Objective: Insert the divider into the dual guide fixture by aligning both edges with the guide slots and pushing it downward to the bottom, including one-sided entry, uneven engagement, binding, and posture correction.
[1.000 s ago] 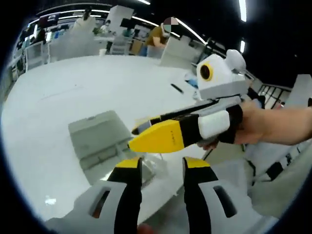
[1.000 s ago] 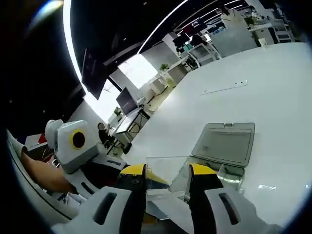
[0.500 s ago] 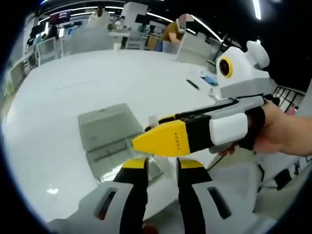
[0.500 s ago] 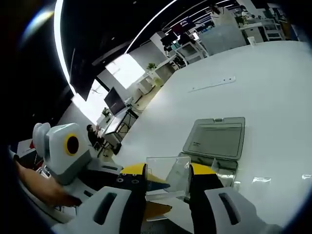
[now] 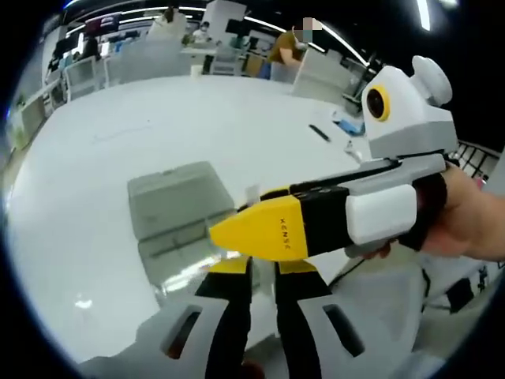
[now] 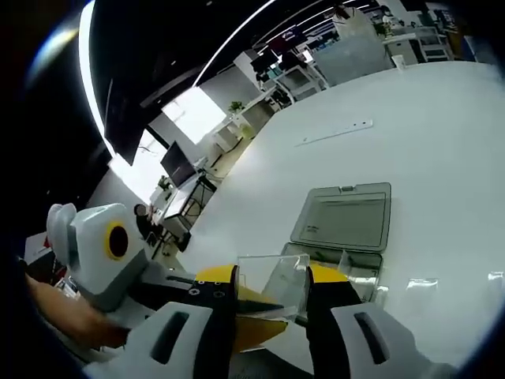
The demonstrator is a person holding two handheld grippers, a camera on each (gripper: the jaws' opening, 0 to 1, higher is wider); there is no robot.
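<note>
Right gripper view: the right gripper has its two yellow-tipped jaws clamped on the divider, a clear plastic sheet standing upright between them, its top edge above the jaw tips. Just beyond it the dual guide fixture, a grey tray-like piece with a flat hinged panel, lies on the white tabletop near the tabletop's near edge; the clear front part of the fixture sits directly behind the divider, and whether the divider touches it cannot be told. The left gripper comes in from the left, its yellow tips under the divider's lower left corner, with a hand behind it. A thin pale strip lies farther out on the tabletop, well apart from the fixture. Left gripper view: the left gripper's own jaws are nearly together, with only a narrow gap between the tips; whether they pinch the clear sheet cannot be told. The right gripper crosses in front from the right, held in a hand, its yellow jaw pointing toward the fixture. A dark pen-like object lies near the tabletop's far right edge.
</note>
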